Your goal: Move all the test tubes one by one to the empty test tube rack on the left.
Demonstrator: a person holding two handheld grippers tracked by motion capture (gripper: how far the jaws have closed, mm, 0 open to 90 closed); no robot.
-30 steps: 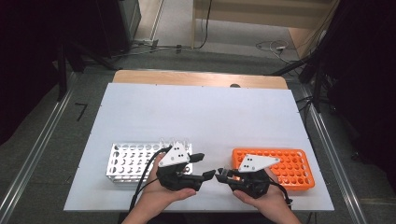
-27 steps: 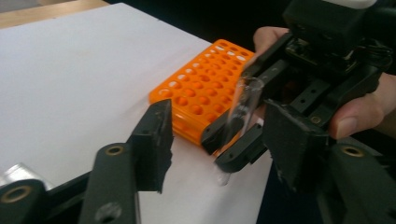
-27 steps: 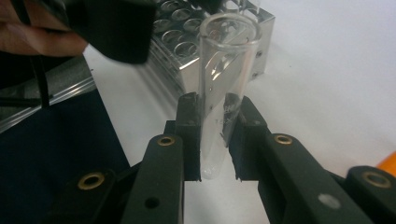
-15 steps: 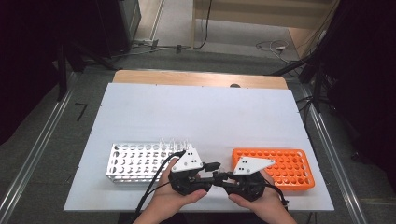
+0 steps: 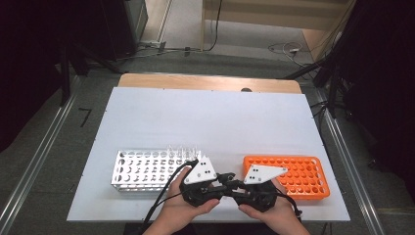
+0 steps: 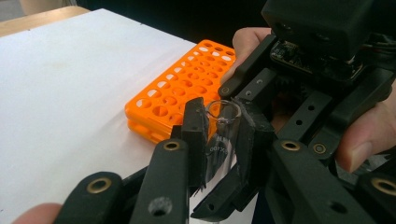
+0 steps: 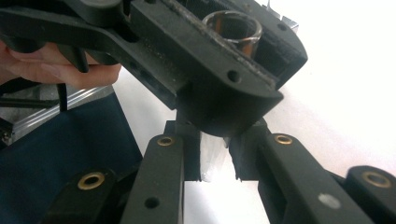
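Note:
A clear glass test tube (image 6: 220, 140) stands mouth up between the pads of my left gripper (image 6: 218, 154), which is shut on it. In the high view both grippers meet tip to tip near the table's front edge, the left gripper (image 5: 222, 182) beside the right gripper (image 5: 232, 186). The right gripper view has my right gripper (image 7: 214, 161) closed against the tube's lower part (image 7: 211, 156), just under the left gripper's jaws. The tube's open mouth (image 7: 232, 25) shows above them.
A silver metal rack (image 5: 139, 171) lies left of the hands, with several clear tubes (image 5: 183, 149) upright at its far right corner. An orange rack (image 5: 301, 175) of open holes lies right of them. The white table top (image 5: 205, 122) stretches beyond.
The left gripper has come right, away from the silver rack, carrying the tube. The two grippers have closed the gap between them and now meet at the tube.

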